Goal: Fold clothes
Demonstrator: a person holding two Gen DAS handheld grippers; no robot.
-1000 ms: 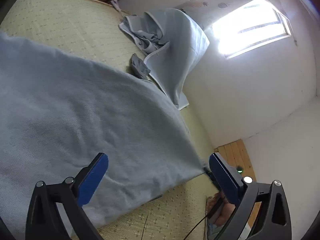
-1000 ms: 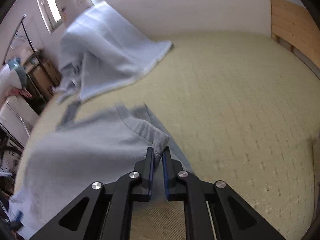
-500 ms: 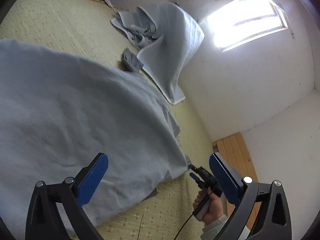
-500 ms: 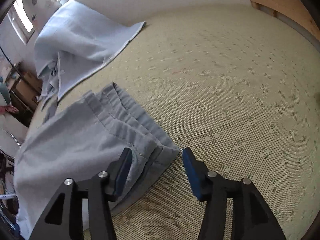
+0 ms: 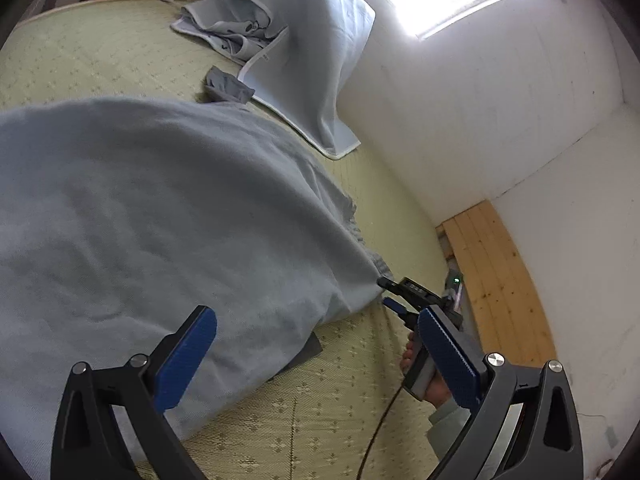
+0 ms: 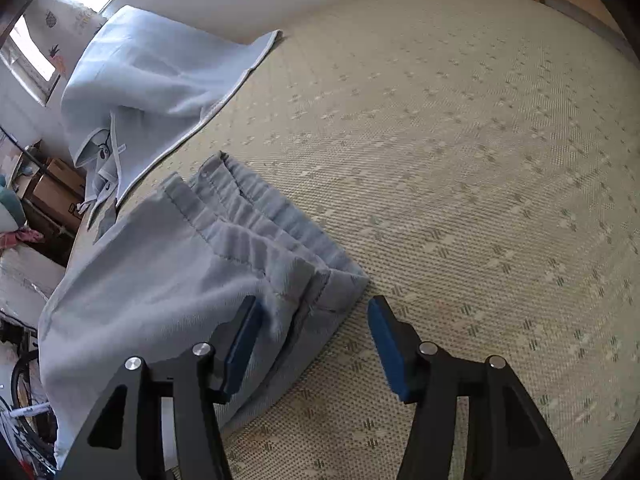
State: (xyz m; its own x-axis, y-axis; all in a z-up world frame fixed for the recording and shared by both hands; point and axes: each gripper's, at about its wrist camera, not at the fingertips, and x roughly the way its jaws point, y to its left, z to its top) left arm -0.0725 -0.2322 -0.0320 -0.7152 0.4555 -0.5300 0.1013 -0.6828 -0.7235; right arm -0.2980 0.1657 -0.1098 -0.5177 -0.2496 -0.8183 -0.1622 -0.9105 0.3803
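A light blue-grey garment [image 5: 168,216] lies spread on the yellow-green woven mat [image 5: 100,52]. In the right wrist view its gathered waistband [image 6: 280,240] lies folded in layers, its corner just ahead of my right gripper [image 6: 312,332]. The right gripper is open and empty, its left pad over the cloth. In the left wrist view the right gripper [image 5: 394,292] sits at the garment's far corner. My left gripper [image 5: 320,356] is open and empty, hovering above the garment's near edge.
A pale blue blanket [image 5: 304,52] [image 6: 160,76] is heaped against the white wall, with a small grey cloth [image 5: 228,86] beside it. A wooden board [image 5: 496,280] runs along the wall. Boxes and clutter [image 6: 52,196] stand past the mat's edge.
My right gripper was shut on the garment's waistband corner; it has opened and let the cloth drop onto the mat. The garment has settled flatter. The left gripper stayed open.
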